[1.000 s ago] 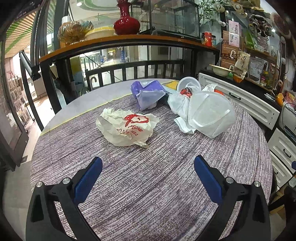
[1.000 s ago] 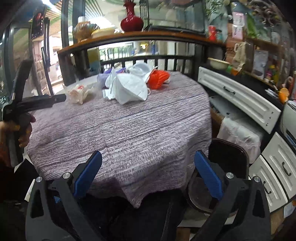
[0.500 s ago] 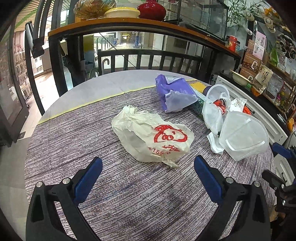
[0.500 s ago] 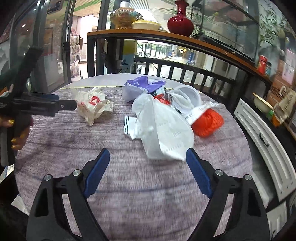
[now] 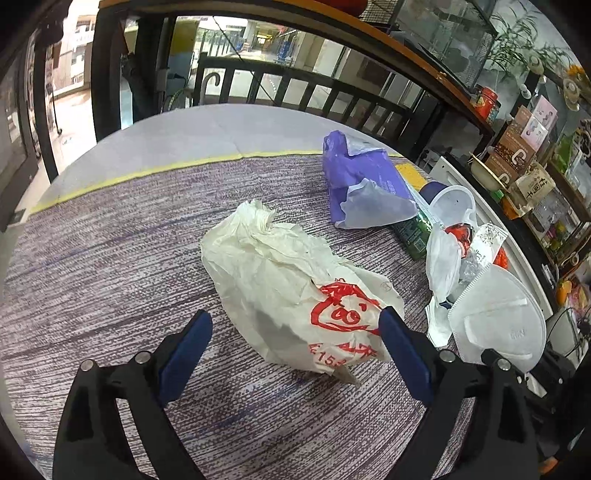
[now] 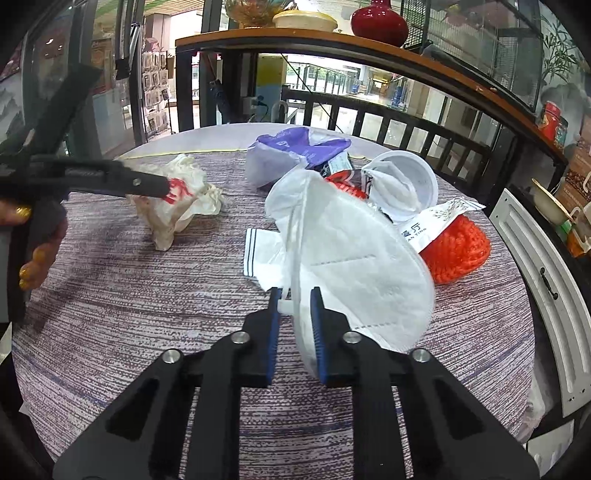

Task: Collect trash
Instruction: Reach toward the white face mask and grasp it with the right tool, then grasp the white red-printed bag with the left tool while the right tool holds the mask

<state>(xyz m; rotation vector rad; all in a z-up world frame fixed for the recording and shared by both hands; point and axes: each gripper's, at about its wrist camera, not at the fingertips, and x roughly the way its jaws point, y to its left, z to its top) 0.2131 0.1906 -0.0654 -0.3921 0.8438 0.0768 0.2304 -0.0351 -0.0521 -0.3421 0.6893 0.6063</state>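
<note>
Right tool (image 6: 293, 295) has just been closing and is now pinched on the white face mask's (image 6: 354, 258) near edge, so it lifts clean off the worktop (image 6: 147, 295). Left tool (image 5: 295, 325), jaws apart and just narrowing, now straddles the crumpled white bag (image 5: 288, 280); a second ago both hung back, wide open.

The place looks like a small shop or café unit inside a mall. Behind a black railing (image 6: 399, 122) glass fronts open onto a tiled concourse, and packaged goods (image 5: 517, 162) crowd the side shelves. A round table (image 6: 147, 295) with a woven cloth stands under a wooden shelf (image 6: 332, 40) bearing a red vase (image 6: 380, 18).
</note>
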